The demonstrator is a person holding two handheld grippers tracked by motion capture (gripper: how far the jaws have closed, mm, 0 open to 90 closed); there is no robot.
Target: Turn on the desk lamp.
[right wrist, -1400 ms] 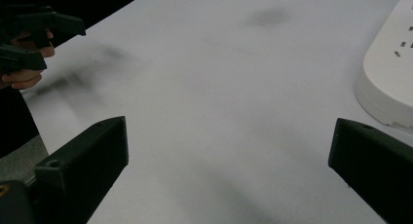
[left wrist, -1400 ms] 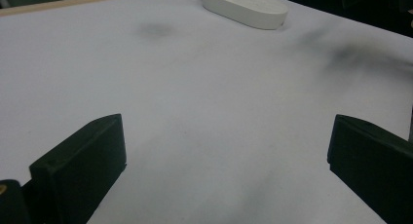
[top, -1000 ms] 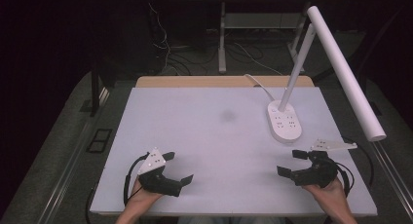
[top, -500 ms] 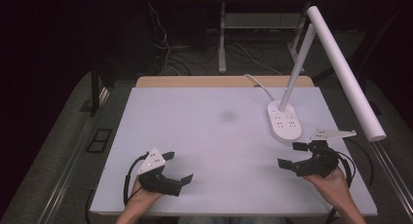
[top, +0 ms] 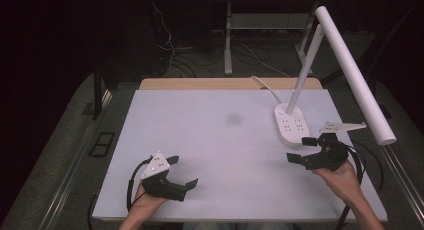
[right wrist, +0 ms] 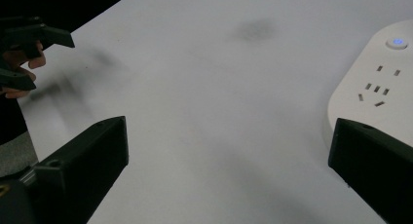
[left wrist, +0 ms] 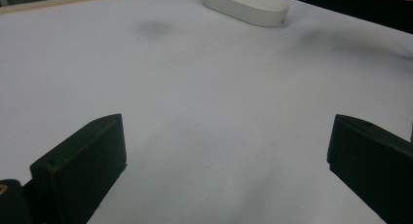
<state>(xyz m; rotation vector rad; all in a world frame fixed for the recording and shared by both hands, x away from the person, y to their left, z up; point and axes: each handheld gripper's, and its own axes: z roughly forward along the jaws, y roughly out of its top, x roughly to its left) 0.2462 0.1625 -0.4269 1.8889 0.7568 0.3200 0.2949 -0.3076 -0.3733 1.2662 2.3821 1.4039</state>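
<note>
Since your right tool [top: 302, 149], spread and empty, hovers just beside the power strip [top: 291, 123], it sits far nearer than your left tool [top: 182, 171], also spread.

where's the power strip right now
In the high view the white power strip lies on the far right part of the table, at the foot of the lamp, just beyond the right gripper.

Left claw [top: 181, 174] and right claw [top: 298, 149], jaws wide apart.
</note>
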